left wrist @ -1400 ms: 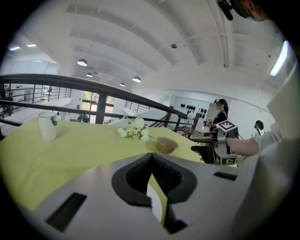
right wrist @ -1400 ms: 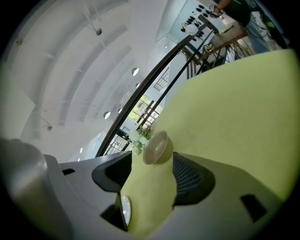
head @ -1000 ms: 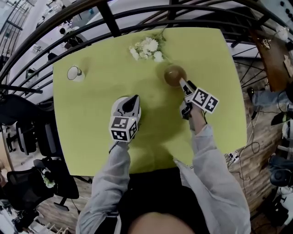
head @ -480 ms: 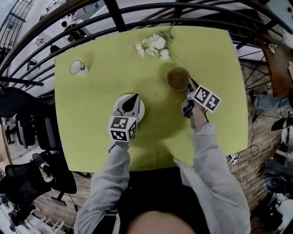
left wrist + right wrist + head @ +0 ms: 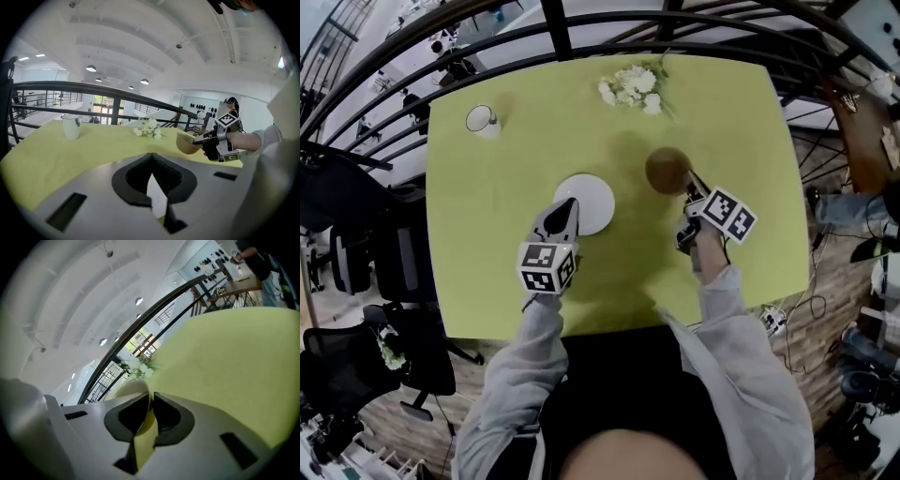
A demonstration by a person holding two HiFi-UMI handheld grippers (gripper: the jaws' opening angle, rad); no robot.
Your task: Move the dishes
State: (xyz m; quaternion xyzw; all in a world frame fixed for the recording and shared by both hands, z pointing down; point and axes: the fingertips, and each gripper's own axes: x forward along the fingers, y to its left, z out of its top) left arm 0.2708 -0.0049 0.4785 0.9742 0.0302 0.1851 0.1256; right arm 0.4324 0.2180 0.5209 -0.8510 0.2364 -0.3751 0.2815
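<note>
A white plate (image 5: 592, 202) lies on the yellow-green table (image 5: 731, 112). My left gripper (image 5: 569, 206) is at its near-left edge, and the left gripper view shows the jaws shut on a white sliver of that plate (image 5: 157, 197). My right gripper (image 5: 687, 180) has just been closing, with the near rim of the brown bowl (image 5: 664, 169) between its jaws. In the right gripper view the pads pinch the bowl's wall (image 5: 129, 387). The left gripper view shows the bowl (image 5: 186, 144) tipped and off the tabletop.
A white cup (image 5: 482, 120) stands at the table's far left corner. A bunch of white flowers (image 5: 630, 87) lies at the far edge. A dark railing (image 5: 553, 28) runs behind the table. Office chairs stand left of it.
The right gripper has shut on the bowl's rim and drawn the bowl nearer. The left gripper has shifted back and to the left, from over the plate to its near-left edge.
</note>
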